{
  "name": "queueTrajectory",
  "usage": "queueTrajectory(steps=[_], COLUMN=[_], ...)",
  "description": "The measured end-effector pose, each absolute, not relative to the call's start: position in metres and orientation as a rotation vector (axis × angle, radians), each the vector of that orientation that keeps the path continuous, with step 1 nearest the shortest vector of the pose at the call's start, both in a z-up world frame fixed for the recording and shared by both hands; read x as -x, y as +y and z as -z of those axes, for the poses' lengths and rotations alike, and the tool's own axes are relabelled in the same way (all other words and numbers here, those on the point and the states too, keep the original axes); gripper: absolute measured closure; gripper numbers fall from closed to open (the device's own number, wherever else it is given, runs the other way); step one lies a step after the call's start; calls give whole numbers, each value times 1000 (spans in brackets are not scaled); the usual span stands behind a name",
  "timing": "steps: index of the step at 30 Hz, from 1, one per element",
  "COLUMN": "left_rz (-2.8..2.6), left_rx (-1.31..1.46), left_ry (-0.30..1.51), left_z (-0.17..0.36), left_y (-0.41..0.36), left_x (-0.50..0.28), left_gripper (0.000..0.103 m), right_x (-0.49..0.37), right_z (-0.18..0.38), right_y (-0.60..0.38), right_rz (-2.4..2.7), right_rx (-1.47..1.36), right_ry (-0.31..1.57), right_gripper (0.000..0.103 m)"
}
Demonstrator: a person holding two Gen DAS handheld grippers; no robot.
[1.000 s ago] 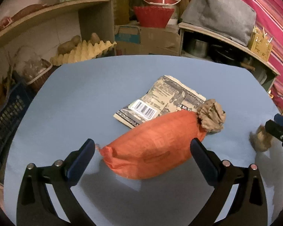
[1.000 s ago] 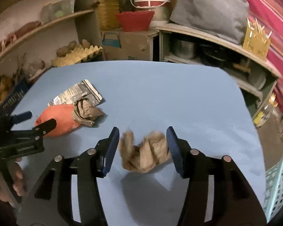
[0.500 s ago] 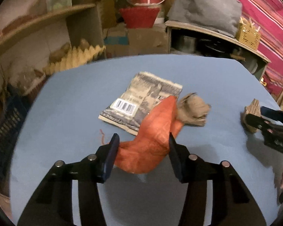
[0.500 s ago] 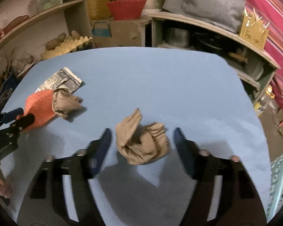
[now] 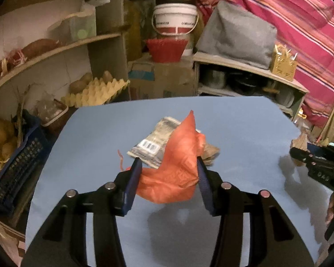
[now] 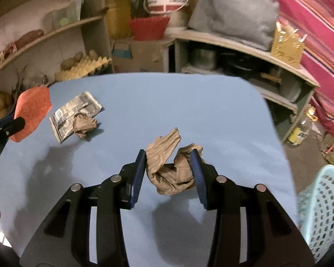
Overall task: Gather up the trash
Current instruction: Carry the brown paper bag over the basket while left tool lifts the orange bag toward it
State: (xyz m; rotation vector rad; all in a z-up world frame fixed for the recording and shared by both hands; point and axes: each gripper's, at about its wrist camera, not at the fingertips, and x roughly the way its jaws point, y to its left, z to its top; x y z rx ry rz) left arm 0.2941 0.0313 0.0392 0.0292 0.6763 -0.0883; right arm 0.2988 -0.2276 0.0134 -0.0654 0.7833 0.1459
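Observation:
My left gripper is closing its jaws, and the pads press on a crumpled orange bag held above the blue table. Behind the bag a printed wrapper lies flat, with a brown paper ball on its near corner. My right gripper is also closing, its pads pinching a crumpled brown paper just above the table. In the right wrist view the orange bag hangs at the far left, beside the wrapper and the paper ball.
A light blue perforated basket stands off the table's right edge. A dark blue crate of potatoes sits to the left, an egg tray behind it. Cluttered shelves line the back; a bottle stands on the floor.
The left gripper closed from wide open onto the orange bag and raised it off the table. The right gripper closed on the brown paper and lifted it slightly.

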Motion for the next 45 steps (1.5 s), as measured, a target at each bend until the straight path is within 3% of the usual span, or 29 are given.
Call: queueTrajectory(steps=[3,6,14,23,24,25,26,27,28,39,41,42,43,45], left_rz=[124,156,221,170,155,153,151,132,105,138,156,165,184,198], left_rx=[-33,-53,-53,-34,-35,-39,-41,-45,-53,-119,-142,-143,-149,-163], left_ry=[667,679,694,731,726,732,737,731,719,813,816,812,822,842], left_z=[-44,-47,-42,-33,-32,-30,-27,-25,-23,32,34,33,34,38], left_y=[11,-15,-72,-66,-62,-60,-56,-53,-49,-61,-65,-65,-66,-69], left_x=[-283,-281,-277,-293,-294,-296,-297,-296,-295,-298,-297,-296,-296,-296], left_gripper=[57,81,86,86,84,74,61,30,21,21,24,35,57,63], right_x=[-283,-265,-221,-180,-176,-173,-169,-164,-162,-151,-152,-152,-152,-154], right_z=[-28,-42,-58,-57,-56,-56,-57,-57,-57,-57,-55,-54,-53,-52], right_y=[-250,-279,-369,-453,-459,-464,-470,-475,-479,-496,-495,-495,-494,-494], right_rz=[-114,-76,36,140,144,147,150,153,155,149,147,147,145,143], right_rx=[62,56,10,-62,-73,-87,-99,-105,-109,-153,-149,-149,-150,-151], right_ry=[754,732,707,714,712,711,708,704,701,697,703,706,710,713], right_gripper=[61,61,61,61,61,61,61,61,61,61,61,61,61,61])
